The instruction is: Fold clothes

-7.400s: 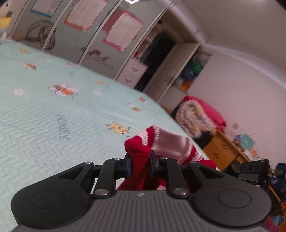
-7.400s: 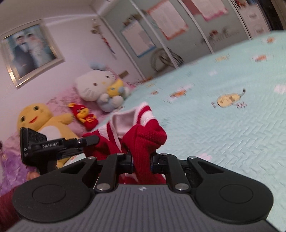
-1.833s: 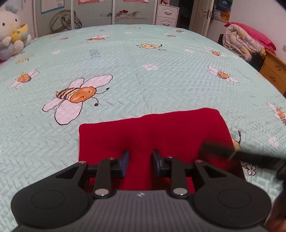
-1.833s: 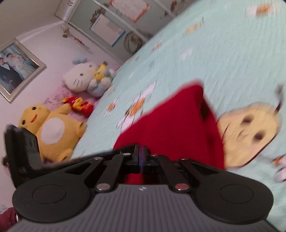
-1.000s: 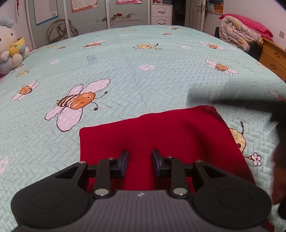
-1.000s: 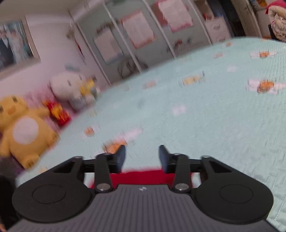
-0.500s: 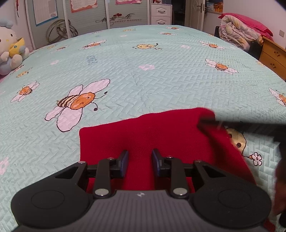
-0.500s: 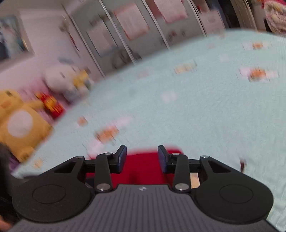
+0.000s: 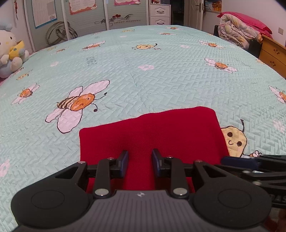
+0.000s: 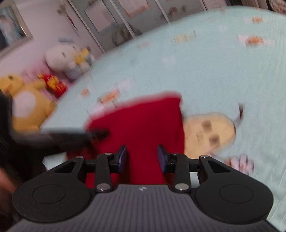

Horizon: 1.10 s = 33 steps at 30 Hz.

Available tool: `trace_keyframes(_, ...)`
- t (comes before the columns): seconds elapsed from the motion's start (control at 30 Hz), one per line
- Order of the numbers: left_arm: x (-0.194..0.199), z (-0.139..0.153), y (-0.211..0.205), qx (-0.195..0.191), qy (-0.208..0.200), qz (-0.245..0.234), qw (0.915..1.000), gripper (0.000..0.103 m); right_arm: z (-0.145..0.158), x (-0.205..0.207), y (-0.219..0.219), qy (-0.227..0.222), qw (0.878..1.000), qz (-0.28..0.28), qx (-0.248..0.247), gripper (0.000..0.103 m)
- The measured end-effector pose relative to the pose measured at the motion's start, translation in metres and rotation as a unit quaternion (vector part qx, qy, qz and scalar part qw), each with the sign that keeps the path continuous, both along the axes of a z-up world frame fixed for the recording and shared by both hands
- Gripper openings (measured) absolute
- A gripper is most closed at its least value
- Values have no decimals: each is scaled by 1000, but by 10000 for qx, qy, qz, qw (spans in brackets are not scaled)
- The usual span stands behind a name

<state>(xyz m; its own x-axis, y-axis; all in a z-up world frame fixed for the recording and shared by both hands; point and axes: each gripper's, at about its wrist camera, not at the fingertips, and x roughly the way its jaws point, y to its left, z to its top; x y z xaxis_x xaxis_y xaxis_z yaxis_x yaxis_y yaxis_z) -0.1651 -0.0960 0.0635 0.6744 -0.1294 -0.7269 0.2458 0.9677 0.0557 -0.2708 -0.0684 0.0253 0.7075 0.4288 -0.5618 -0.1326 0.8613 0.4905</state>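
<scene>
Both grippers, left gripper (image 9: 140,161) and right gripper (image 10: 142,158), sit released over your soft, limp red garment (image 9: 152,135); pinch its near edge.

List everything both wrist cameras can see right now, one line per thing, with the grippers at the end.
red garment: one, red, lying flat and folded on the bedspread, nearest the cameras.
bedspread: one, pale green with bee and flower prints, covering the bed.
white plush cat: one, white with a yellow piece, far left edge of the bed.
yellow plush toy: one, yellow with a white belly, left of the bed; blurred.
rolled quilt: one, pink and patterned, far right.
wooden dresser: one, light brown, right edge.
white drawers: one, white, back wall.
left gripper: black, jaws apart over the garment.
right gripper: black, jaws apart over the garment's right part.
</scene>
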Motion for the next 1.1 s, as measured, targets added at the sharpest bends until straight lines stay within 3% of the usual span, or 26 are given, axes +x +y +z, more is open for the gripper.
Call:
trace_keyframes(0.2,0,1,0,-10,-2,22,10000,30,37,-30,4,-469,9984,213,224,38)
trace_keyframes(0.37,0,0,0,6,0,-11,10000,30,5,-43,22,26,9978,655,78,35)
trace_keyframes(0.57,1,0,1,-52,5,23,10000,30,37,-76,28,-420,9956,829,129,36)
trace_keyframes(0.63,0,0,0,-33,-15,29,10000,30,30,-80,32,-346,9951,921,54,37)
trace_keyframes(0.7,-1,0,-1,-8,-23,3,10000,30,8,-77,38,19,9954,946,-154,35)
trace_keyframes(0.73,0,0,0,-12,-19,-12,10000,30,8,-81,38,-68,9958,904,-152,35)
trace_keyframes(0.93,0,0,2,-93,-19,-2,10000,30,42,-100,52,-469,9914,1179,-324,36)
trace_keyframes(1.03,-2,-1,4,-137,-52,-34,9999,30,15,-96,64,-121,9897,1307,-565,31)
trace_keyframes(1.1,-1,0,8,-219,-41,-43,9997,30,12,-102,67,-310,9895,1277,-602,31)
